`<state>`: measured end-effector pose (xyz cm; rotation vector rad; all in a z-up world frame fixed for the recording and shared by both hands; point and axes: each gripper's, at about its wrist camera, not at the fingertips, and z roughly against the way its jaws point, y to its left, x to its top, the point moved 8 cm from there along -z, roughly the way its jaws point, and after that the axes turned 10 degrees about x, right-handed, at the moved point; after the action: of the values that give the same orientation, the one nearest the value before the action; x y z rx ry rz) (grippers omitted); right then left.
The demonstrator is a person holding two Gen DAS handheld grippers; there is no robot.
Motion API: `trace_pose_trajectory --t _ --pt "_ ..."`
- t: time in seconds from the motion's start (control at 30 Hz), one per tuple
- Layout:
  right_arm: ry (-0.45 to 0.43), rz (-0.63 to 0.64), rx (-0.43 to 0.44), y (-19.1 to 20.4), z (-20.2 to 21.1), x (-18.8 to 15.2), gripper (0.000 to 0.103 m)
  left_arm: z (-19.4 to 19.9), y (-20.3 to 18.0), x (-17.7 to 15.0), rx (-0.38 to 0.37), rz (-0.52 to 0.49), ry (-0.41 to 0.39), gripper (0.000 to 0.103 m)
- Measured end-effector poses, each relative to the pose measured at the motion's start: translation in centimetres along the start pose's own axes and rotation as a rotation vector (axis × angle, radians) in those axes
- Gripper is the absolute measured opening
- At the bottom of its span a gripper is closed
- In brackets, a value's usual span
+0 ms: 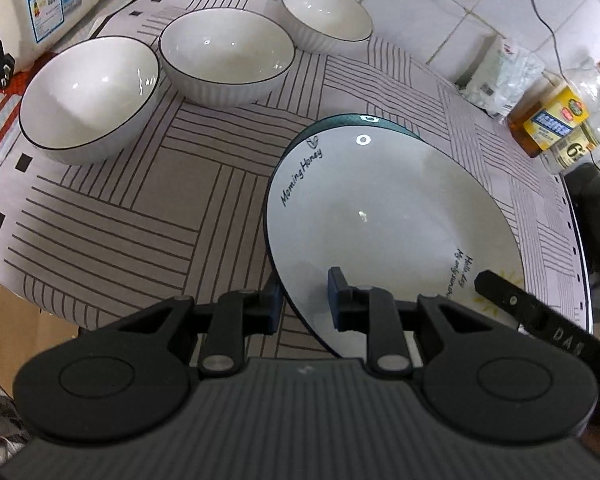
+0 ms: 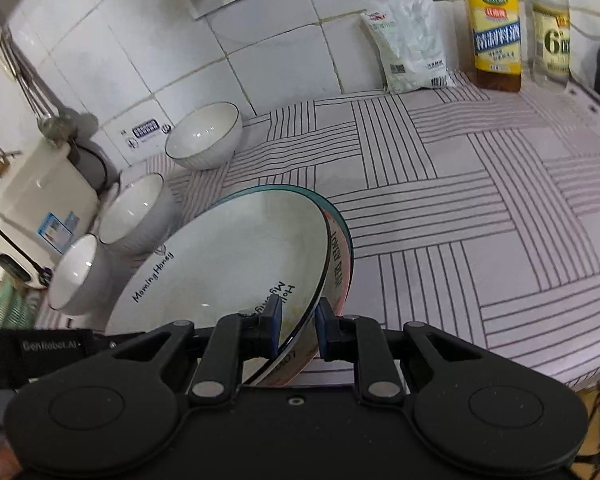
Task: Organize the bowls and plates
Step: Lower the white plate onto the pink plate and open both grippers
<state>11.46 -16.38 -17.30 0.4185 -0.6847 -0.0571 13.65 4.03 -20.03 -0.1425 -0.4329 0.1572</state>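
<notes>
plate stacking step in hand: the white plate (image 1: 380, 216) is held tilted over the teal-rimmed plate (image 2: 340, 216) on the striped cloth (image 1: 120, 216). left gripper (image 1: 303, 300) is clamped on its near rim, jaws narrow; right gripper (image 2: 298, 328) is clamped on the opposite rim, perhaps catching the pink-rimmed plate (image 2: 334, 276) too. judged next: level lowering, then release. three bowls (image 1: 224, 56) are left unstacked behind.

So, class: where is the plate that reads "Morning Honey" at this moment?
The white plate sits tilted over a teal-rimmed plate on the striped cloth, right of the three bowls in the left wrist view, gripped at opposite rims by both claws.
</notes>
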Motion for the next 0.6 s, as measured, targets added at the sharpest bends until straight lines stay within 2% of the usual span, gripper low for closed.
trace_pose_trajectory --t 0.3,0.6 --pt "0.064 0.112 -0.134 1.1 -0.8 0.6 0.027 -1.1 -0.5 0.8 0.033 0.009 0.059 0.022" --pt "0.057 0.121 -0.132 0.6 -1.6 0.7 0.028 -1.6 -0.8 0.8 0.042 -0.002 0.047 0.021"
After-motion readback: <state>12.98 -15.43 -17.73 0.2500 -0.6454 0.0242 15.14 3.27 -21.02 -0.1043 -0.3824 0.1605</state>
